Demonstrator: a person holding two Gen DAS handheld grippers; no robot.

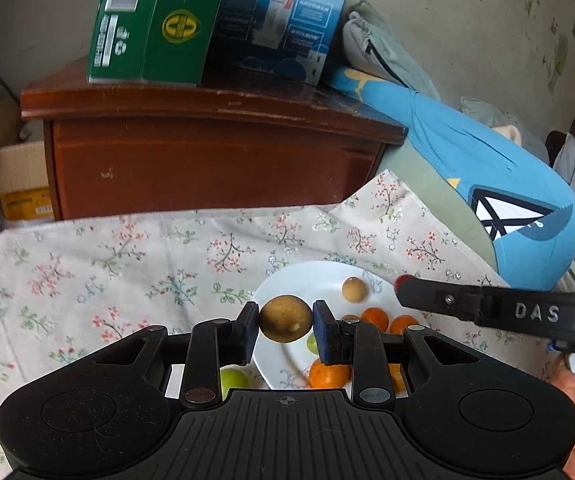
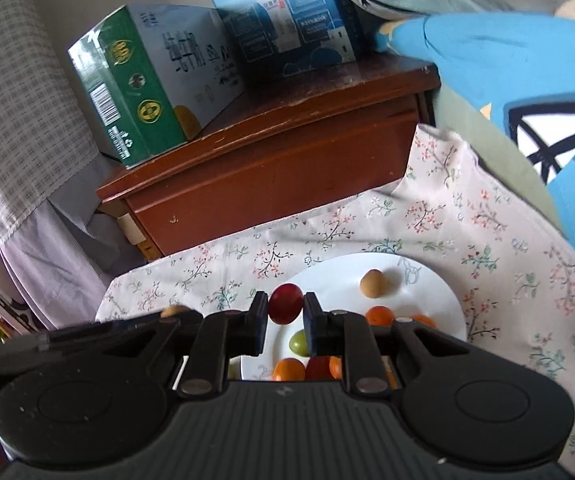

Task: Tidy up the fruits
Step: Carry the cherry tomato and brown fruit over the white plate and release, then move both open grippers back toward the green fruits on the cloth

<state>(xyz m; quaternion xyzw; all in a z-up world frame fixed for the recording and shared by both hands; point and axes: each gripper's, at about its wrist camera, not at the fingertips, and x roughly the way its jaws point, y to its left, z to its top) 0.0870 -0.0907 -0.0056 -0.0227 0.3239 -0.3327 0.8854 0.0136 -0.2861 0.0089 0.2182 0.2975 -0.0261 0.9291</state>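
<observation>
My left gripper point(image 1: 286, 325) is shut on a brown round fruit point(image 1: 285, 319), held above the near-left edge of a white plate point(image 1: 307, 280). On that plate lie a small tan fruit point(image 1: 354, 289), several orange fruits point(image 1: 374, 317) and a green one point(image 1: 312, 343). Another green fruit point(image 1: 234, 380) shows below the left fingers. My right gripper point(image 2: 286, 312) is shut on a dark red fruit point(image 2: 285, 303) over the white plate point(image 2: 439, 292), where a tan fruit point(image 2: 373, 283), a green fruit point(image 2: 298, 343) and orange fruits point(image 2: 378, 315) rest. The right gripper's body point(image 1: 499, 310) reaches in from the right of the left wrist view.
A floral cloth point(image 1: 127, 264) covers the surface. Behind it stands a brown wooden cabinet point(image 1: 215, 160) bearing a green carton point(image 1: 147, 20) and a blue carton point(image 1: 283, 16). A blue garment point(image 1: 487, 168) lies at the right. A cardboard box point(image 1: 19, 180) sits at the left.
</observation>
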